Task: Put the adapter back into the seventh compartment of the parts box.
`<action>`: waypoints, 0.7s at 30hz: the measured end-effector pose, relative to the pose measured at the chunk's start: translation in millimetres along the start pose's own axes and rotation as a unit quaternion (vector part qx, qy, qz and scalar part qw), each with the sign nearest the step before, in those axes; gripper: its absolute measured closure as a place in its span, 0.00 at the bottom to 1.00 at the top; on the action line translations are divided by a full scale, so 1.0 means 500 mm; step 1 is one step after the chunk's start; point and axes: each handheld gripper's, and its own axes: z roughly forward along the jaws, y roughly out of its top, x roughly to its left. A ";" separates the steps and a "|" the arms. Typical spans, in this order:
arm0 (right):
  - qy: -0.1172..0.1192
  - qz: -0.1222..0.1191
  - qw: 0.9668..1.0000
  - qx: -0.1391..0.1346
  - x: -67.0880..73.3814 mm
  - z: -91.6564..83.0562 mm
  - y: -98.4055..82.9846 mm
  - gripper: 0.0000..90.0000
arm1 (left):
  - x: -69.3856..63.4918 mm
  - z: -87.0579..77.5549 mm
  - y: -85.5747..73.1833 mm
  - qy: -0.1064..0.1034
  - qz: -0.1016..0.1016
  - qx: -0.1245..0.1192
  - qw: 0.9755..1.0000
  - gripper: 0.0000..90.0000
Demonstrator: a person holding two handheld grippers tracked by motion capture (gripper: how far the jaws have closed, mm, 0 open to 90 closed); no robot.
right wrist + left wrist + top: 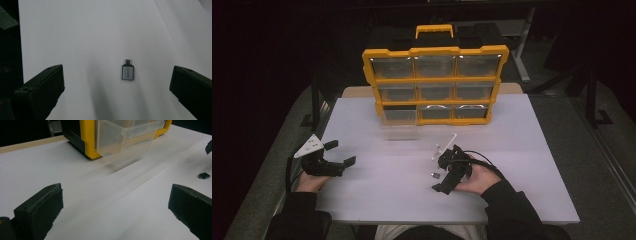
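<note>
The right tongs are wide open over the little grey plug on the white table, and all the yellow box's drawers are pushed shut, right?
Not quite. The clear drawer at the bottom left of the yellow box is pulled out, as the left gripper view shows. The right tongs are open over the grey plug.

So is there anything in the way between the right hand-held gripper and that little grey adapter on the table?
Nothing visible. The right hand-held gripper has its jaws spread wide, and the small grey adapter lies flat on the bare white table just ahead, between the two jaws, with open surface all around it.
</note>
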 end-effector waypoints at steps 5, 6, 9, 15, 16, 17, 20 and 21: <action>0.001 0.000 1.000 0.004 -0.006 0.012 0.001 0.01 | 0.000 0.001 0.000 -0.002 -0.002 0.000 1.000 0.00; 0.001 -0.003 1.000 0.005 -0.008 0.015 0.001 0.04 | 0.000 0.002 0.000 -0.002 -0.001 0.000 1.000 0.00; 0.010 -0.009 1.000 0.003 -0.011 0.020 0.001 0.10 | 0.000 0.002 0.000 -0.003 -0.001 -0.001 1.000 0.00; 0.009 -0.009 1.000 0.006 -0.016 0.024 0.002 0.21 | 0.001 0.004 0.000 -0.004 0.000 0.001 1.000 0.00; 0.010 -0.009 1.000 0.008 -0.017 0.025 0.001 0.24 | 0.000 0.005 0.000 -0.005 0.000 0.002 1.000 0.00; 0.014 -0.009 1.000 0.010 -0.018 0.027 0.001 0.26 | 0.000 0.005 0.000 -0.005 0.001 0.003 1.000 0.00; 0.020 -0.016 1.000 0.011 -0.020 0.032 0.003 0.35 | 0.000 0.005 0.001 -0.005 0.002 0.005 1.000 0.00; 0.020 -0.016 1.000 0.011 -0.020 0.032 0.003 0.35 | 0.000 0.005 0.001 -0.005 0.002 0.005 1.000 0.00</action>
